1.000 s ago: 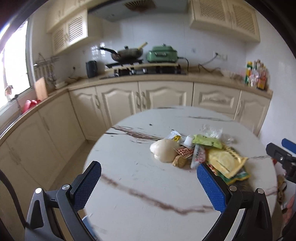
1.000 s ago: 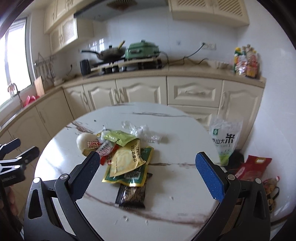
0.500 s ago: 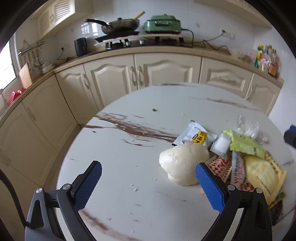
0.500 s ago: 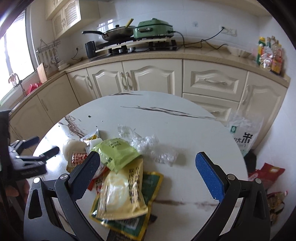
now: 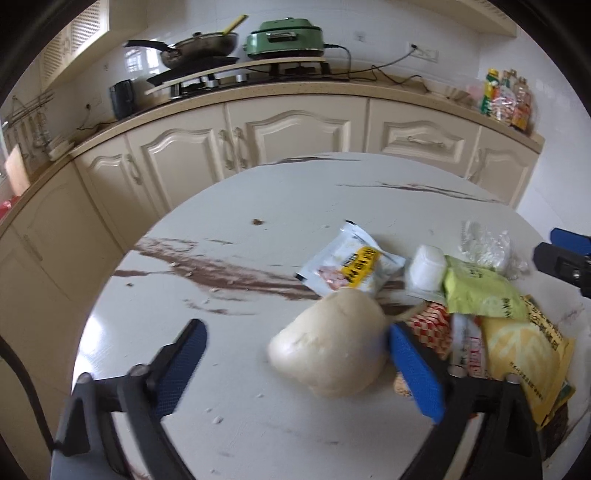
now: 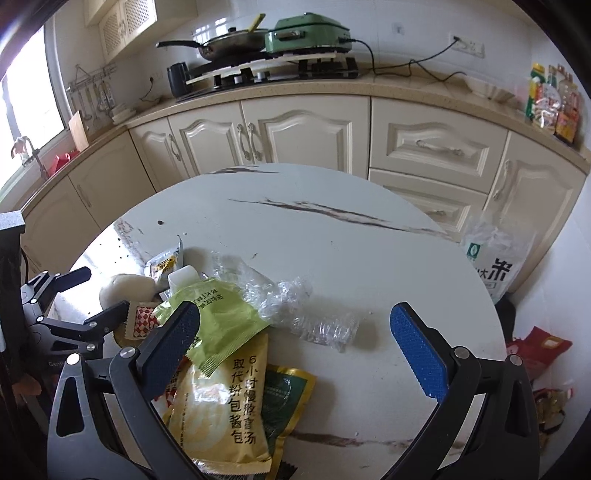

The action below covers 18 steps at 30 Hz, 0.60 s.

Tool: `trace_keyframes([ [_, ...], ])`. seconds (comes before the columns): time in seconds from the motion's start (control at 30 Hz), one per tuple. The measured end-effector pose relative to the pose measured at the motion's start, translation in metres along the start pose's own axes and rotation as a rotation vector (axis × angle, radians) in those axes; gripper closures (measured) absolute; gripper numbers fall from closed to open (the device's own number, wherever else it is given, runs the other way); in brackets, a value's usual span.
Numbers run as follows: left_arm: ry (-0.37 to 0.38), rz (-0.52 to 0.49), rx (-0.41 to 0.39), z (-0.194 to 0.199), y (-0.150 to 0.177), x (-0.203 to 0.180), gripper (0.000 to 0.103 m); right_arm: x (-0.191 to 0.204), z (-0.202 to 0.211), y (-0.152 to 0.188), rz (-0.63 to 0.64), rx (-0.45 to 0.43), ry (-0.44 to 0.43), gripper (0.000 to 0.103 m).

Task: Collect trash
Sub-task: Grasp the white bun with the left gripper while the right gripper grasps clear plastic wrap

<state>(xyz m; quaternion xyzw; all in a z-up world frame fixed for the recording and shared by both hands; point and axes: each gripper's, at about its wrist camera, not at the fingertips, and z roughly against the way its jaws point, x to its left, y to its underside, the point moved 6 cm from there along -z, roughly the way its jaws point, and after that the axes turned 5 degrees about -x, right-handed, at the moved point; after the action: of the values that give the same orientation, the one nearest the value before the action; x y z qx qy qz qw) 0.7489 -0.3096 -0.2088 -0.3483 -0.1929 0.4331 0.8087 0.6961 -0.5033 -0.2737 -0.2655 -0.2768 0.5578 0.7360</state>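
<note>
Fingers of the left gripper stand spread wide and released, low over the round white marble-look bench with brown veins. Between them, nearer the right finger and seemingly touching it, lies a pale, smooth, rounded bun-like lump. Beyond that finger sit a white-and-yellow printed sachet, a small white packet, a lime-green pouch and a yellow soup-mix packet, heaped together and overlapping.

Fingers of the right gripper are likewise parted, holding nothing. Its left finger hangs over the green pouch and yellow packet; crumpled clear plastic film lies between the two fingers, slightly ahead. Right of the right finger, past the bench edge, a clear rice bag stands on the floor. Cream cabinets, a dark frying pan and a green electric cooker line the far wall.
</note>
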Motion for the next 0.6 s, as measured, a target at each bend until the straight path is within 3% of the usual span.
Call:
trace_keyframes([
  [0.03,0.022,-0.001,0.002,-0.002,-0.001,-0.004,0.033,-0.001,-0.002,0.001,0.0,0.008,0.009,0.0],
  [0.1,0.08,-0.01,0.01,-0.006,0.0,-0.012,0.046,0.0,-0.005,0.001,0.007,0.017,0.004,0.0],
  [0.33,0.063,-0.021,-0.001,-0.005,0.005,-0.011,0.053,0.007,-0.019,-0.006,0.047,0.05,-0.003,0.0],
  [0.5,0.049,0.012,-0.028,0.025,0.01,-0.001,0.053,0.021,-0.042,-0.011,0.103,0.111,0.005,0.0],
  [0.53,0.043,0.02,-0.035,0.032,0.011,0.002,0.053,0.021,-0.048,-0.011,0.095,0.126,-0.003,0.003],
  [0.6,0.041,0.032,-0.039,0.042,0.013,0.006,0.053,0.02,-0.056,-0.008,0.093,0.149,0.001,0.019],
])
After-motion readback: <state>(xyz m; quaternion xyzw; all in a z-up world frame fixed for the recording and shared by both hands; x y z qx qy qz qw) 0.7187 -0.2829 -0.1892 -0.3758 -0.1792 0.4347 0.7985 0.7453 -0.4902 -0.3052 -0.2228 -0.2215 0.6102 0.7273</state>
